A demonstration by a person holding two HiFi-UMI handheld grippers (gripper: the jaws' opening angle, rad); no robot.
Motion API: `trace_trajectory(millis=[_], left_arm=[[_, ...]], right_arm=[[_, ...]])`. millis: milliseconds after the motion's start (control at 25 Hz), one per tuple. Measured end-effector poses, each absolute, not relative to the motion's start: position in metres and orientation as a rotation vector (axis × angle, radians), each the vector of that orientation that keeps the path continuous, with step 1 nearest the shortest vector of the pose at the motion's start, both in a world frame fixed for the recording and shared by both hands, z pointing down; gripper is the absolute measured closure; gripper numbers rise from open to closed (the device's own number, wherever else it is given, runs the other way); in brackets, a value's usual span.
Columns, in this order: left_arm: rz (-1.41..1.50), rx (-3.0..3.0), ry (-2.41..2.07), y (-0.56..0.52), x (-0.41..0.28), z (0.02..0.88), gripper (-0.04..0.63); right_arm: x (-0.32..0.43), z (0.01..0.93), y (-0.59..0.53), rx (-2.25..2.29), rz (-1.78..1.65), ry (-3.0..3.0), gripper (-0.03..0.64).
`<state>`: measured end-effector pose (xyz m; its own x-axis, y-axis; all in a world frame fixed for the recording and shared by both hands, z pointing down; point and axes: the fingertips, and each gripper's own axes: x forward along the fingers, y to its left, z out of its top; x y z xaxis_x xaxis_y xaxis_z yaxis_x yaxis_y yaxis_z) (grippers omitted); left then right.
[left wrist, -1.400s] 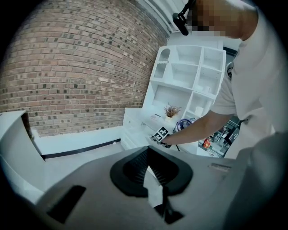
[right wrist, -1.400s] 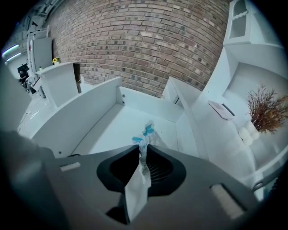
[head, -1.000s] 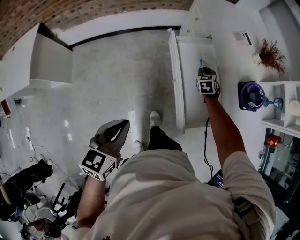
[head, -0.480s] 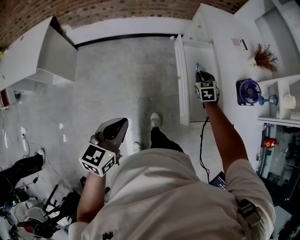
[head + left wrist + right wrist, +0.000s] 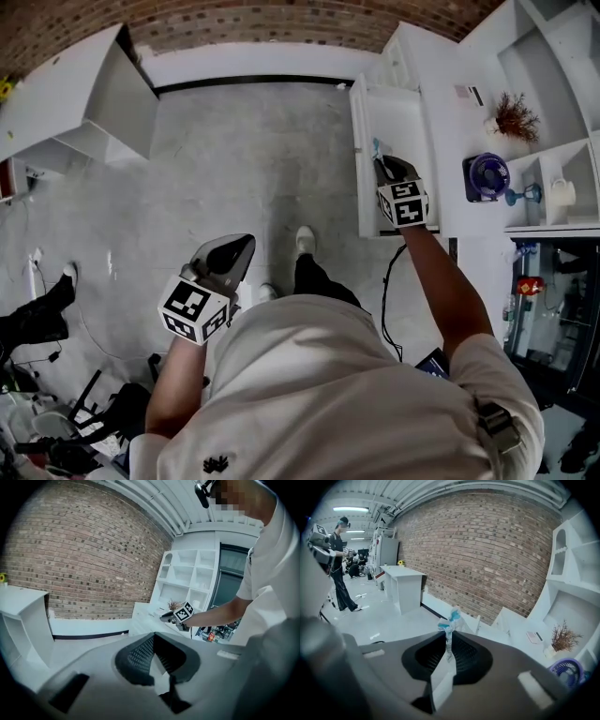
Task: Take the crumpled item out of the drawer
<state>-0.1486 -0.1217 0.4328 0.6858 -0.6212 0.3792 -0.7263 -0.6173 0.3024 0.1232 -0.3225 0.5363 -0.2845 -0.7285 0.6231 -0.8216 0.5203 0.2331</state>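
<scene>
The white drawer (image 5: 361, 192) stands pulled open at the right, below the white cabinet. My right gripper (image 5: 379, 161) hovers over its inside, shut on the crumpled white and blue item (image 5: 376, 147). In the right gripper view the crumpled item (image 5: 450, 620) sticks up out of the pinched jaws of the right gripper (image 5: 449, 638), clear of the drawer. My left gripper (image 5: 236, 251) hangs over the grey floor to the left, its jaws together with nothing between them. From the left gripper (image 5: 153, 641) view, the right gripper (image 5: 168, 617) shows far off by the shelves.
A white desk (image 5: 80, 98) stands at the far left. White shelves (image 5: 553, 178) at the right carry a purple fan (image 5: 487, 175) and a dried plant (image 5: 515, 116). Cables and dark gear (image 5: 37, 323) lie on the floor at lower left. Another person (image 5: 340, 564) stands far off.
The right gripper has risen from inside the drawer with the crumpled item pinched in it. The head view has swung, showing more shelves. The left gripper has barely moved.
</scene>
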Motion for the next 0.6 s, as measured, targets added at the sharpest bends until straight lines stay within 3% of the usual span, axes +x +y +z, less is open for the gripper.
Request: trace_trajectory(millis=[600], left_arm=[[0.310, 2.436, -1.050, -0.033, -0.184, 0.443, 0.589]], right_arm=[[0.030, 0.491, -0.172, 1.064, 0.179, -2.234, 0.566]])
